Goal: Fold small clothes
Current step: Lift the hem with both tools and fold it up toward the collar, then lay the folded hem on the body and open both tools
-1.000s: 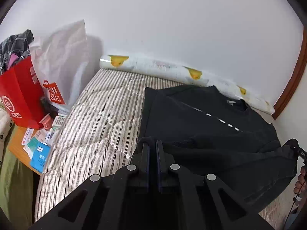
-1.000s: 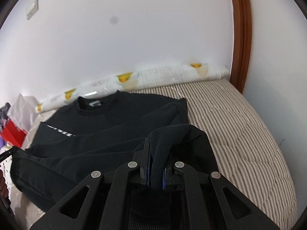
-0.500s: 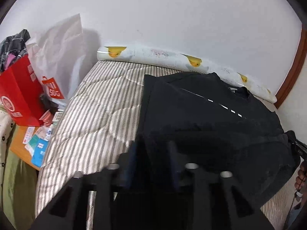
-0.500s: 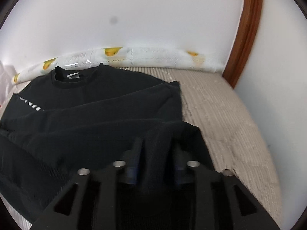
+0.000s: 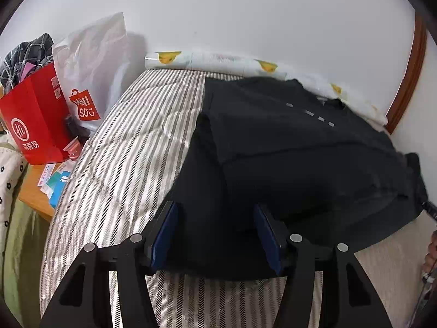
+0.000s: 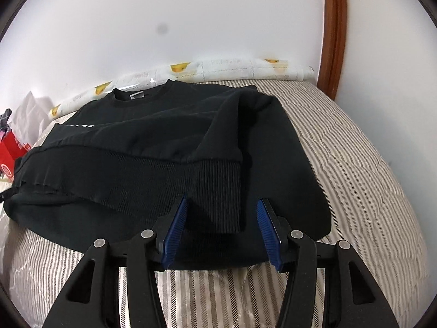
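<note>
Lying flat on the striped bed cover [image 6: 355,164]: the black sweatshirt [image 6: 153,142], collar toward the wall, bottom part doubled up over the body so that the ribbed hem [image 6: 213,186] is now crossing the middle.

Risking a loose fold here. Pulling either tool back too low, with cloth lying between the pads, could be dragging the near edge along and opening the fold again. Possibly catching also on the blue pads [image 6: 174,229], since knit fabric is clinging to rubber. Sitting a little crooked on the right side, the hem corner; pressing it flat without squaring first could be fixing a slanted crease. Near the left edge of the bed, the red bag [image 5: 35,120] and a white shopping bag [image 5: 90,63] are standing close, so a wide swing to that side could be knocking them.

Left gripper [image 5: 215,235]: pointing steeply down at the near edge of the garment, jaws opening, black cloth between them but pads not pressing on it. Right gripper [image 6: 221,232]: pointing down a bit less steeply, jaws opening too, the hem corner lying between the pads, not pinched. Showing at the right border of the left view, part of a hand [image 5: 430,257].
</note>
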### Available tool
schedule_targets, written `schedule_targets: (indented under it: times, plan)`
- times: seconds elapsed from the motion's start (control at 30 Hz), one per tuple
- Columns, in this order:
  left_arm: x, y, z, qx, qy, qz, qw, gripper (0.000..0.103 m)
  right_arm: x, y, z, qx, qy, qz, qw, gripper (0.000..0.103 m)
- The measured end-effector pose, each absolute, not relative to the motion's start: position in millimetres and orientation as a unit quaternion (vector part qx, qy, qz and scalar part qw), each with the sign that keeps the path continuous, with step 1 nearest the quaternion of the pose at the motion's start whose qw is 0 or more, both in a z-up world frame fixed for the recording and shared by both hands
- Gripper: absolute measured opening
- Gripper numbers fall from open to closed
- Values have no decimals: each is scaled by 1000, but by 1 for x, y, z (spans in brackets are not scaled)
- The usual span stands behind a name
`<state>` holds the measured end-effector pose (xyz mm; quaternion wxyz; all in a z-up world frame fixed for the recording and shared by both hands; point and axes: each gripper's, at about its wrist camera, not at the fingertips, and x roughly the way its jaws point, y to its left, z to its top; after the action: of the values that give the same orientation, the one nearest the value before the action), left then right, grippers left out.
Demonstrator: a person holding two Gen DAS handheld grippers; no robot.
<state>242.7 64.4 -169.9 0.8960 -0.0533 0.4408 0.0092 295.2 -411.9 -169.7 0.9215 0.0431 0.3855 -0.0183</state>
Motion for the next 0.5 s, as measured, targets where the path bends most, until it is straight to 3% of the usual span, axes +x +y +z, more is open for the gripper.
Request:
schedule_targets:
  times: [0.5]
  plan:
    - [245,56,-179,-29,440,16,898,66,299,-410,-179,44,384,-30,922,54]
